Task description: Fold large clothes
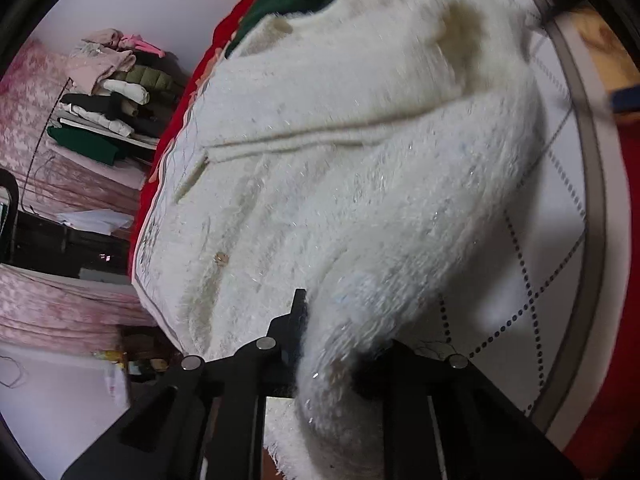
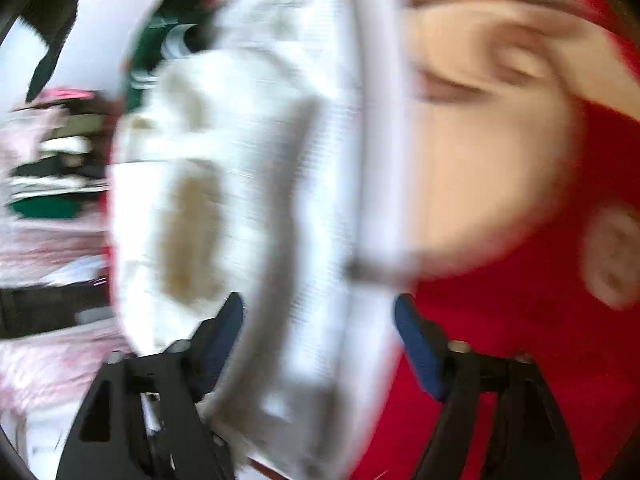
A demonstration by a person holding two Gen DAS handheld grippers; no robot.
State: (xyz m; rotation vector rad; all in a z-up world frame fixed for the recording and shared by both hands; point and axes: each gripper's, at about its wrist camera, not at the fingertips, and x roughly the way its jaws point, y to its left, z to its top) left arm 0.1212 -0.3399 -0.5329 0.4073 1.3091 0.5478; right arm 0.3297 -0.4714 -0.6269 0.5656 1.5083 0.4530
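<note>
My left gripper [image 1: 336,344] clamps the fluffy white coat [image 1: 340,160] sleeve; my right gripper [image 2: 320,344] gapes empty beside the coat; next: fold sleeve inward

Over at the left, a stack of folded clothes [image 1: 108,92] sits against the white wall [image 1: 152,4]. Pink curtain fabric [image 1: 44,136] hangs just beside it.

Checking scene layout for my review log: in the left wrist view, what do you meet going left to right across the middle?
Pink curtain → stack of folded clothes → red cloth edge → fluffy white coat → dotted white sheet.
</note>
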